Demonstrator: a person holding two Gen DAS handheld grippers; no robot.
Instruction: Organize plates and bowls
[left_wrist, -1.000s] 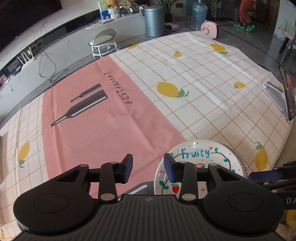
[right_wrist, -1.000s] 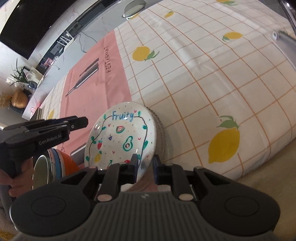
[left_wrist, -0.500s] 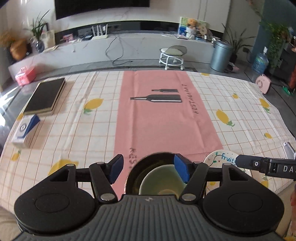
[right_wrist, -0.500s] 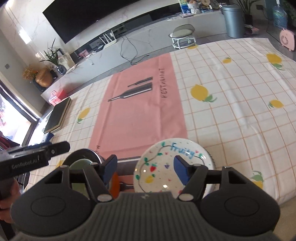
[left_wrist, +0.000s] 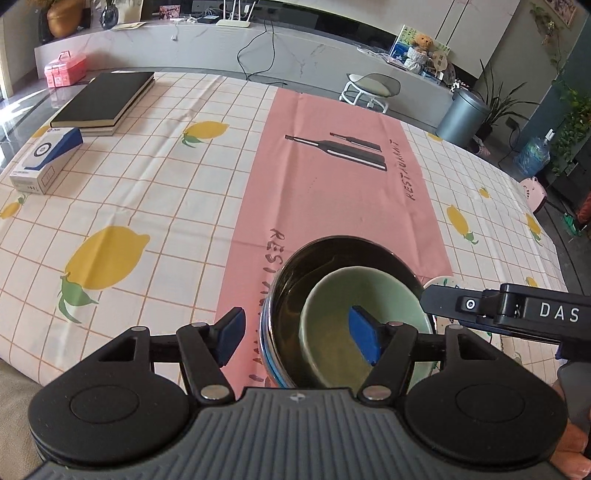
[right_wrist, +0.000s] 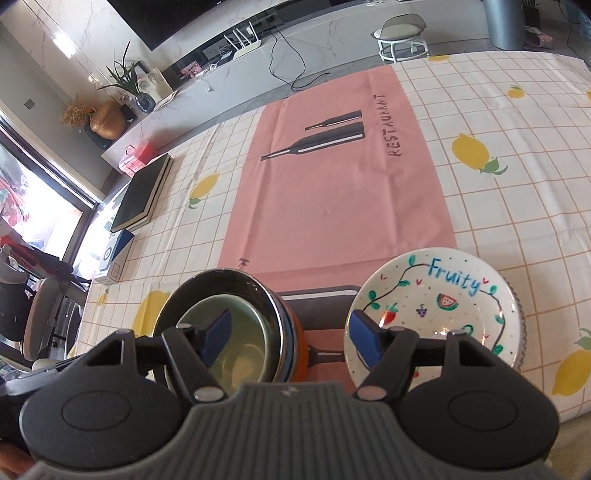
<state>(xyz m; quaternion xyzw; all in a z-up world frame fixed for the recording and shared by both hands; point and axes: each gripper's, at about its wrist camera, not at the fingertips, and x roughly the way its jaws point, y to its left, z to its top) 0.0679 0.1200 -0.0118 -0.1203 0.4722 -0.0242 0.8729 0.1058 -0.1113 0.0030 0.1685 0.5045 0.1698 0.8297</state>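
While both tools are held with fingers spread apart and gripping nothing, the left gripper (left_wrist: 295, 332) is poised over a pale green bowl (left_wrist: 354, 317) nested in a steel bowl (left_wrist: 295, 273); the right gripper (right_wrist: 290, 332) is poised between these and the "Fruity" plate (right_wrist: 443, 291) on the tablecloth (right_wrist: 332, 206).

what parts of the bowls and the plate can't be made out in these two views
- Pale green bowl in the dark steel bowl: left wrist view, its near side is behind the left gripper.
- White "Fruity" plate: right wrist view, the right gripper covers its near edge; what it rests on barely shows.
- Orange bowl under the steel bowl: only a sliver shows.
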